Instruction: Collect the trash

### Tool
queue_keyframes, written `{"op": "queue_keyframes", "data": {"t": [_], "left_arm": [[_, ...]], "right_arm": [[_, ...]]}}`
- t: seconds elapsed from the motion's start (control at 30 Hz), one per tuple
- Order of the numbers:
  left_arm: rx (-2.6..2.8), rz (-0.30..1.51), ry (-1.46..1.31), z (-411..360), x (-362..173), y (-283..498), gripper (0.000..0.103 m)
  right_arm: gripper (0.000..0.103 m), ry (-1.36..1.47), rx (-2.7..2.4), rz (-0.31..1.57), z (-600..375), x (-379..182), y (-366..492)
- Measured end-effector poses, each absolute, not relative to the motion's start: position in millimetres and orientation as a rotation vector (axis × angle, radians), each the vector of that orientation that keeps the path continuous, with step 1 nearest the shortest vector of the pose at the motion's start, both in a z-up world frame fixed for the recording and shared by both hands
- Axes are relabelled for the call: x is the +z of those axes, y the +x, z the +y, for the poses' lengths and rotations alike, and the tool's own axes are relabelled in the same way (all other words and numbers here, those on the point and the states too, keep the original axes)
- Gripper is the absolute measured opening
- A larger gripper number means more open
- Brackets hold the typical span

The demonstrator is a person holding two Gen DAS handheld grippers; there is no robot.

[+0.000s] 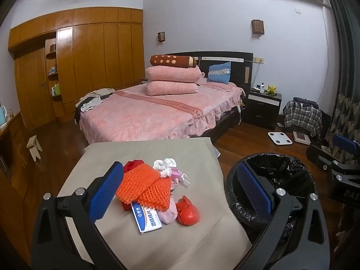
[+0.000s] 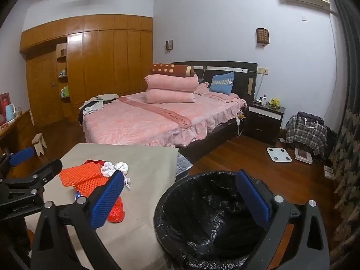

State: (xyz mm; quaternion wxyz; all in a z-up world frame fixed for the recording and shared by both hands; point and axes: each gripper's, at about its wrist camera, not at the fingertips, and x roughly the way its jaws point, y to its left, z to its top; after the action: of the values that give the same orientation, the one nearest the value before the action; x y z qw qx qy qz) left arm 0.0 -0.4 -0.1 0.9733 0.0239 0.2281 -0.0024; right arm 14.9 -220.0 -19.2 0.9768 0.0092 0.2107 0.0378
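Observation:
A heap of trash lies on the beige table (image 1: 155,151): orange foam netting (image 1: 144,189), a crumpled red wrapper (image 1: 187,212), a blue-and-white packet (image 1: 148,219), white tissue (image 1: 164,166) and a pink scrap (image 1: 168,214). My left gripper (image 1: 180,193) hovers over the heap, open, with nothing between its pads. To the right of the table stands a bin lined with a black bag (image 1: 281,175). My right gripper (image 2: 181,200) is open above the bin (image 2: 202,213) and holds nothing. In the right wrist view the netting (image 2: 83,175), tissue (image 2: 114,168) and red wrapper (image 2: 117,211) lie at left.
A bed with pink covers (image 1: 146,112) stands beyond the table, a dark nightstand (image 1: 263,105) to its right. A white scale (image 1: 279,137) and a chair draped in plaid cloth (image 1: 301,114) sit on the wood floor. A small stool (image 1: 34,147) is at left.

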Motion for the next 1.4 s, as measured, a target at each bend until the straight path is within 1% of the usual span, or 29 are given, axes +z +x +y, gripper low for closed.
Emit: {"op": "queue_keyframes", "data": {"t": [1.4], "left_arm": [[-0.006,0.458,0.042,3.8,-1.4,0.9,0.098]], "right_arm": [[0.097,0.017,0.073,0.43,-214.8,-24.4,20.0]]}}
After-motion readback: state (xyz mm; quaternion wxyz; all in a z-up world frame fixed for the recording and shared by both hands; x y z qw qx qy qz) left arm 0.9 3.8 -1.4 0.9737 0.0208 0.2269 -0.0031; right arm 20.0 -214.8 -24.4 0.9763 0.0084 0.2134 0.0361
